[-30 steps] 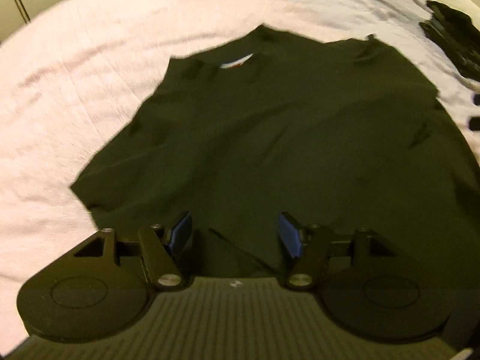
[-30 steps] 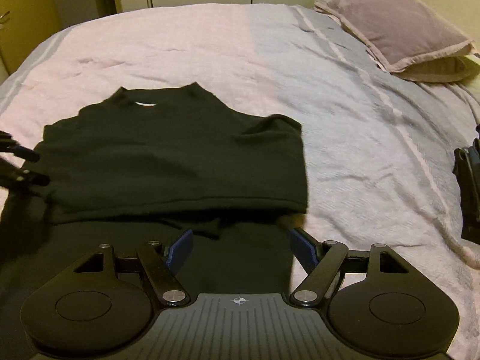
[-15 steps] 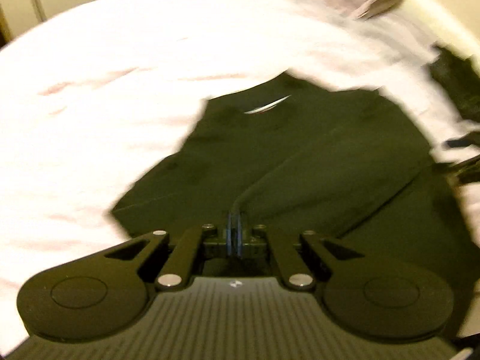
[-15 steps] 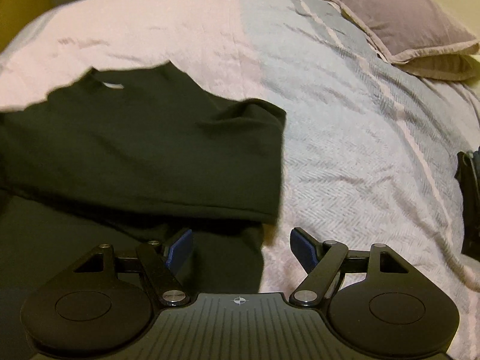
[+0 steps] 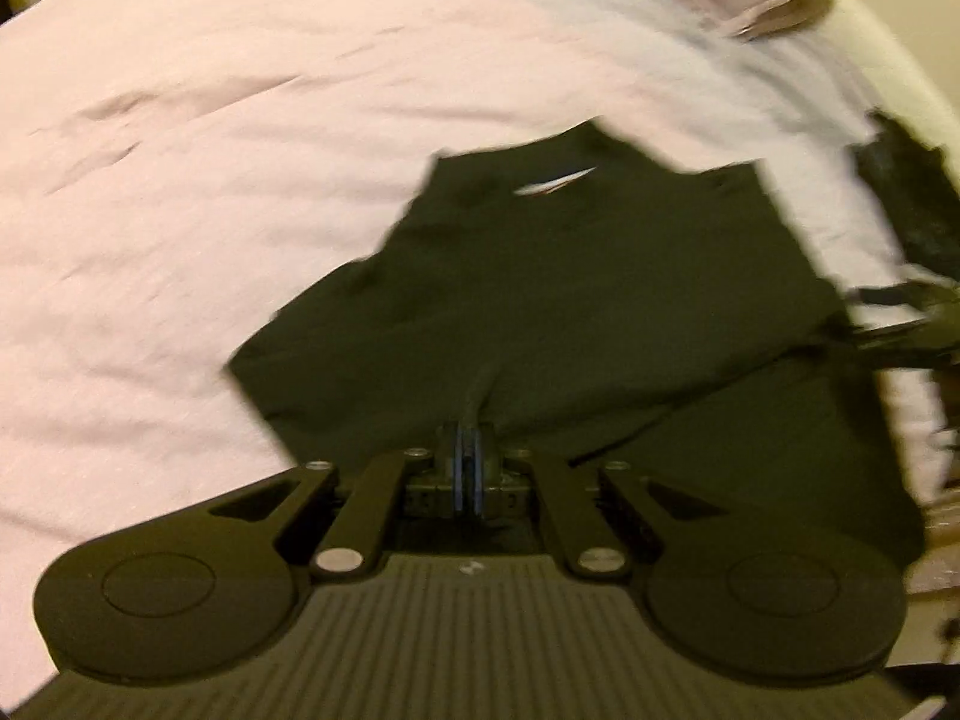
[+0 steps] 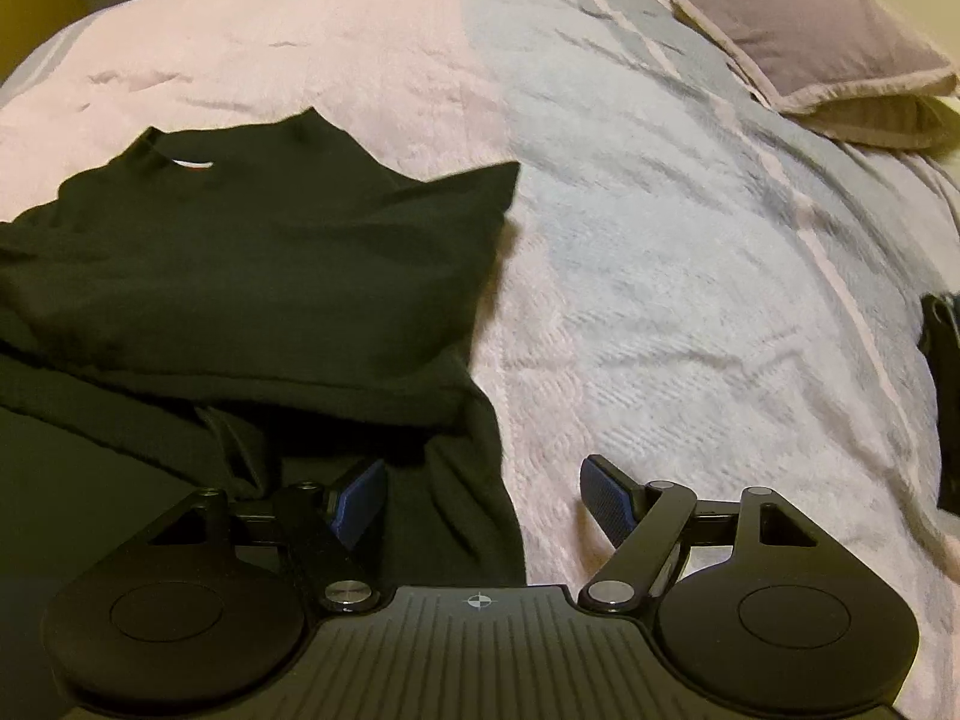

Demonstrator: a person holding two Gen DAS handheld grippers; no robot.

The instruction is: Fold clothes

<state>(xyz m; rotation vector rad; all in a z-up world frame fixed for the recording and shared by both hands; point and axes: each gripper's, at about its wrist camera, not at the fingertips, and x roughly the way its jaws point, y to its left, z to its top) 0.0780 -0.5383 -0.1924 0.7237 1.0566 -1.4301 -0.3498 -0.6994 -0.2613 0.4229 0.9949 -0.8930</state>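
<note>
L gripper (image 5: 468, 461): blue pads pressed together, linkage arms drawn in toward centre, a ridge of dark cloth pinched btwn the tips; view is motion-blurred. R gripper (image 6: 483, 495): fingers spread wide, blue pads (image 6: 360, 501) apart w/ nothing btwn them, held low and roughly level, pointing fwd.
</note>
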